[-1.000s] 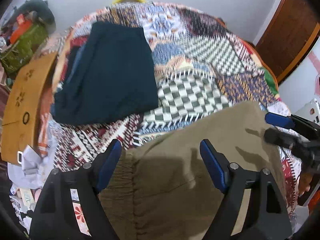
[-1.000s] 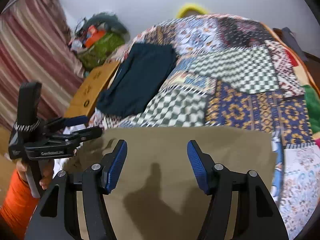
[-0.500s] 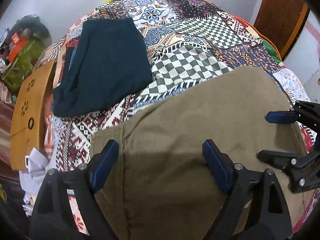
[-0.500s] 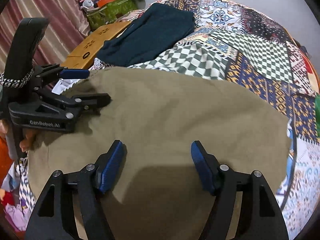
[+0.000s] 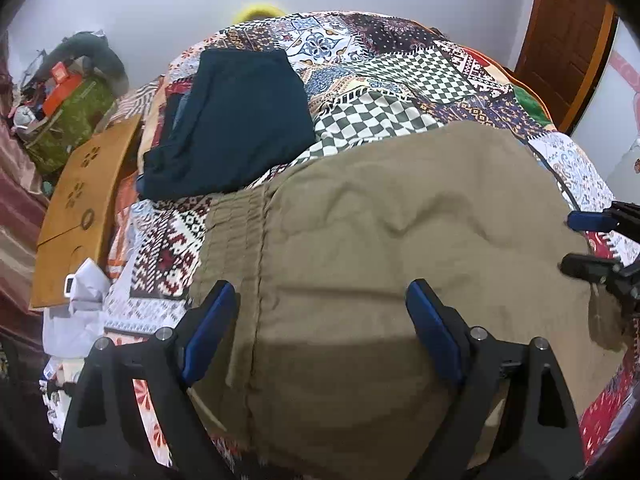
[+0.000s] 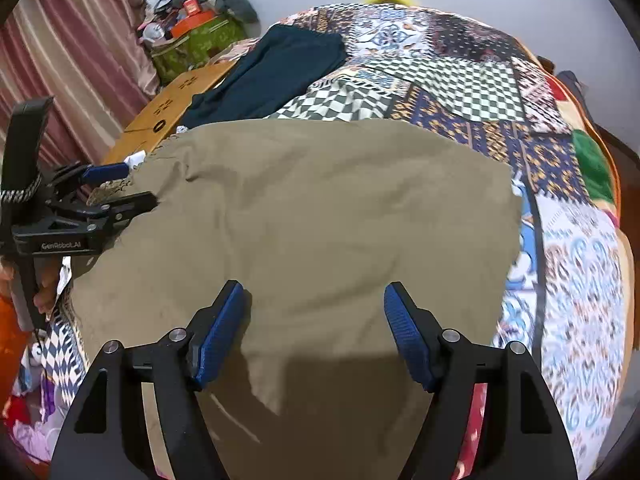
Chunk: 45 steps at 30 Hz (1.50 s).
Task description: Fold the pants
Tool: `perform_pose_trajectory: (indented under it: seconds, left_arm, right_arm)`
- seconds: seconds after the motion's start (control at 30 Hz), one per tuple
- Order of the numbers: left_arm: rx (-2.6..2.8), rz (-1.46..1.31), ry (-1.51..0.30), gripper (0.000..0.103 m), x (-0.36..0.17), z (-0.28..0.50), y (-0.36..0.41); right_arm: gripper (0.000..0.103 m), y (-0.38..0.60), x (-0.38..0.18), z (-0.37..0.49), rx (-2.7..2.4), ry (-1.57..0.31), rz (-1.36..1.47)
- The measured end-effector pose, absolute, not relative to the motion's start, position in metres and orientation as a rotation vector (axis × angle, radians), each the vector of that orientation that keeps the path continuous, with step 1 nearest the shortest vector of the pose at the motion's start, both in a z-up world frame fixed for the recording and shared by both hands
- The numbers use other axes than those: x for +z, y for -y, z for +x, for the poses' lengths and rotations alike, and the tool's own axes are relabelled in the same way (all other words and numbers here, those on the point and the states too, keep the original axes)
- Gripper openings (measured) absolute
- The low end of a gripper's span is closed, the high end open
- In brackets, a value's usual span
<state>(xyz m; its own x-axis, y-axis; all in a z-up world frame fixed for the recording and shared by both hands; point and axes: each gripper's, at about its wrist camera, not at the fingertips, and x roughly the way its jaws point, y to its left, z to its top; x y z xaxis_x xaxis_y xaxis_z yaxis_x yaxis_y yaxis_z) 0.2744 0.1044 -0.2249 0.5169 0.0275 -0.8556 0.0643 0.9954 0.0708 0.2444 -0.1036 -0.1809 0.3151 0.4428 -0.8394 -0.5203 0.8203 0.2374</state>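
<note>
The olive-khaki pants (image 5: 380,240) lie folded flat on the patchwork bed cover, elastic waistband (image 5: 236,224) at the left in the left wrist view. They also fill the middle of the right wrist view (image 6: 320,220). My left gripper (image 5: 320,328) is open, hovering over the near waistband side with nothing between its blue pads; it also shows in the right wrist view (image 6: 120,188). My right gripper (image 6: 316,332) is open and empty over the near edge of the pants; it shows at the right edge of the left wrist view (image 5: 576,240).
A folded dark teal garment (image 5: 236,120) lies on the bed cover (image 5: 384,80) beyond the pants. A wooden board (image 5: 84,204) leans at the bed's left side, with a green bag (image 5: 68,120) and clutter behind. A brown door (image 5: 568,32) stands at the right.
Both grippers dropped closer over the pants, then drew back a little. The pants now lie flat with light wrinkles. Both stay open.
</note>
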Motion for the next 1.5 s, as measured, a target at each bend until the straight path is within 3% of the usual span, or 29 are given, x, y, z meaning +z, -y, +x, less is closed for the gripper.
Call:
perform_pose_trajectory:
  seconds: [0.67, 1.07, 1.3, 1.43, 1.5]
  left_arm:
    - [0.058, -0.081, -0.978, 0.089, -0.216, 0.206, -0.127]
    - [0.075, -0.289, -0.994, 0.089, -0.209, 0.181, -0.145]
    - [-0.043, -0.446, -1.058, 0.09, -0.225, 0.176, -0.144]
    - [-0.063, -0.482, -1.063, 0.097, -0.231, 0.188, -0.144]
    - [-0.085, -0.545, -1.062, 0.1, -0.234, 0.198, -0.151]
  right_arm:
    - [0.073, 0.144, -0.185, 0.195, 0.55, -1.072, -0.06]
    - [0.073, 0.102, -0.138, 0.182, 0.612, -0.843, -0.166]
    - [0.074, 0.078, -0.157, 0.192, 0.646, -0.884, -0.159]
    - [0.074, 0.073, -0.176, 0.197, 0.657, -0.951, -0.161]
    - [0.079, 0.076, -0.177, 0.196, 0.663, -0.964, -0.139]
